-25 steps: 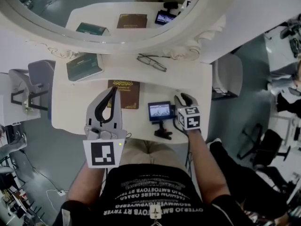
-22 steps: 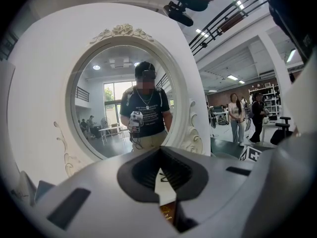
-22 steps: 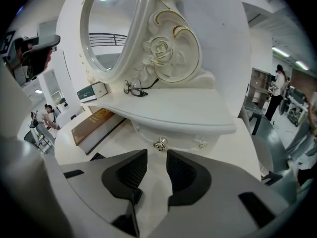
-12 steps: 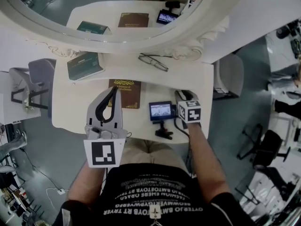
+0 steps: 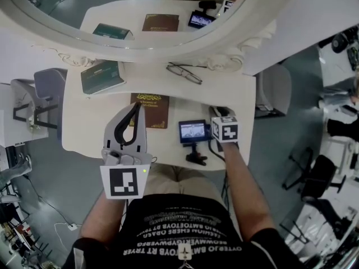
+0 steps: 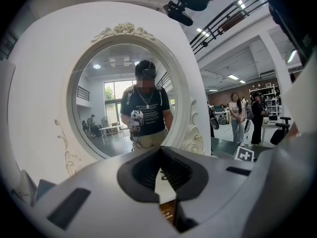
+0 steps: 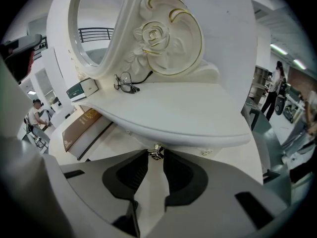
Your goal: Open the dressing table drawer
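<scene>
At the white table [image 5: 84,122], head view: the left hand-held gripper [image 5: 135,107] hangs near a brown book [image 5: 151,110]. Left gripper view — jaws pressed together, empty. Right gripper view — the right hand-held gripper [image 7: 156,156], jaws just closing, pinches the drawer knob [image 7: 156,152] beneath the shelf [image 7: 188,115].

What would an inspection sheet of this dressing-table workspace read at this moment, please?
Surface: white dressing table, oval mirror behind.
Job's things: drawer knob under the tabletop's edge.
Clutter: brown book, green book, glasses, small screen on a stand.
Grippers: left gripper shut, empty, above the table; right gripper jaws have just closed further, tips flanking the knob, seemingly touching it.
Cables: floor cable at left.
Surroundings: grey chair, people standing far off.
</scene>
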